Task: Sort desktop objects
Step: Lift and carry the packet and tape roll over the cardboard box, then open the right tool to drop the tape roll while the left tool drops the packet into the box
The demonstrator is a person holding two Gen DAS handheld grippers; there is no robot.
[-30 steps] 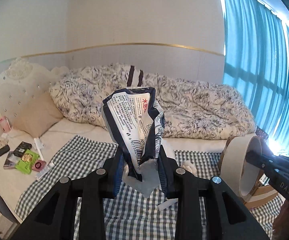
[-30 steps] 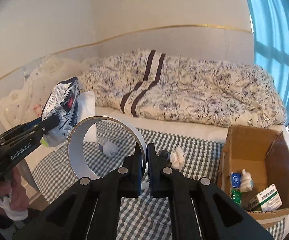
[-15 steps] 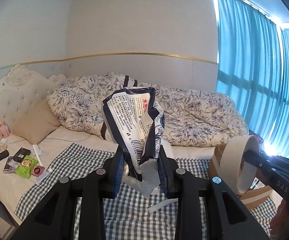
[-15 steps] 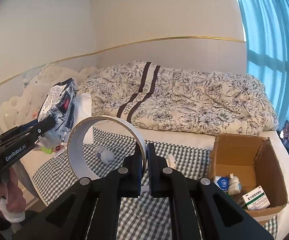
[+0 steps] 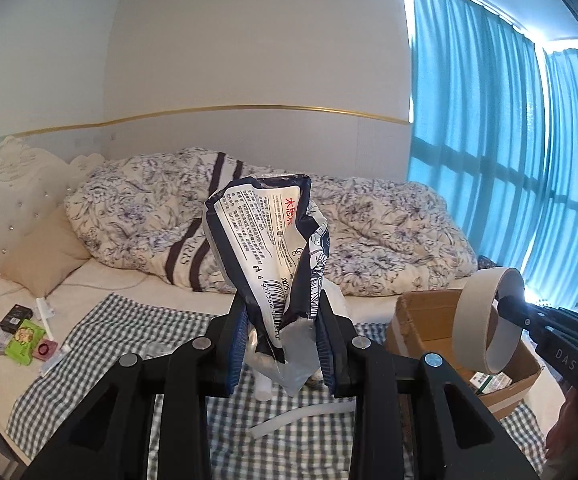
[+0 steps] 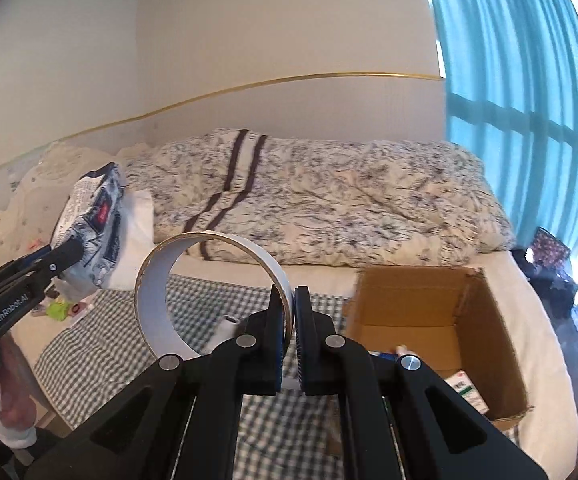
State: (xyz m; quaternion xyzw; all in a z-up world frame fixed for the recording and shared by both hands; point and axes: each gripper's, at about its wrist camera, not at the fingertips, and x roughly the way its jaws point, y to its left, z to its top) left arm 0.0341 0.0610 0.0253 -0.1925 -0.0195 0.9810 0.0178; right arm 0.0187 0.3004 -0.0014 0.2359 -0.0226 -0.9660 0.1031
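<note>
- Checked cloth covers the bed; cardboard box rests on it.
- Left gripper clamps the upright wrapper.
- Right gripper clamps the tape roll beside the box.

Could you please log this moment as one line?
left hand-held gripper: shut on packet | right hand-held gripper: shut on tape roll | box: open

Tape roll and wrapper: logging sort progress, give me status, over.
Left gripper shut on crumpled wrapper, held high. Right gripper shut on tape roll, left of the open cardboard box. Nothing blocking the box.
</note>
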